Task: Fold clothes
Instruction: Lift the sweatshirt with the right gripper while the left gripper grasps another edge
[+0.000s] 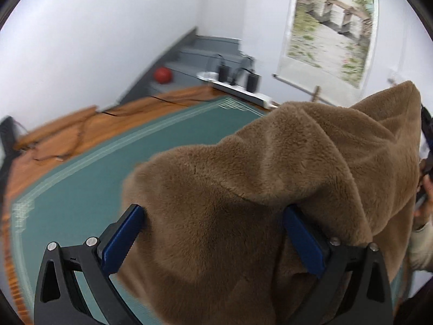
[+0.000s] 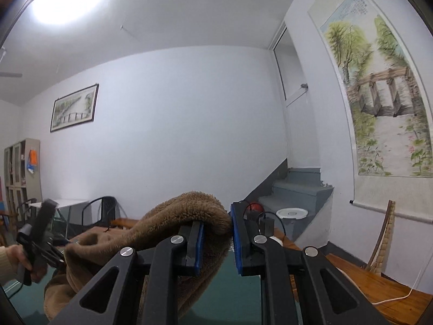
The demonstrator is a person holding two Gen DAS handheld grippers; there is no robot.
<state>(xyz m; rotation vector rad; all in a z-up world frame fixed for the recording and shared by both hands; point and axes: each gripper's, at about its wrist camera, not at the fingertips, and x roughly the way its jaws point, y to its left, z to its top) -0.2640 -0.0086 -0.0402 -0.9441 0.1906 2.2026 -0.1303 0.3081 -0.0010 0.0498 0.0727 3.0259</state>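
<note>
A brown fleece garment (image 1: 270, 176) is held up over the green mat (image 1: 81, 189) and fills most of the left wrist view. My left gripper (image 1: 216, 235) stands open, its blue pads (image 1: 124, 235) wide apart. The fleece bulges between them and drapes over the right finger. In the right wrist view my right gripper (image 2: 217, 243) is shut on a thick fold of the same garment (image 2: 173, 216), which sags leftward to the left gripper (image 2: 40, 241), held by a hand (image 2: 16, 257).
The mat lies on a wooden table (image 1: 67, 130) that carries cables and a white power strip (image 1: 243, 92) with black plugs at its far edge. Grey steps (image 2: 295, 192), a red ball (image 1: 163, 75) and a hanging scroll painting (image 2: 384, 103) lie beyond. Chairs (image 2: 100, 208) stand at the far left.
</note>
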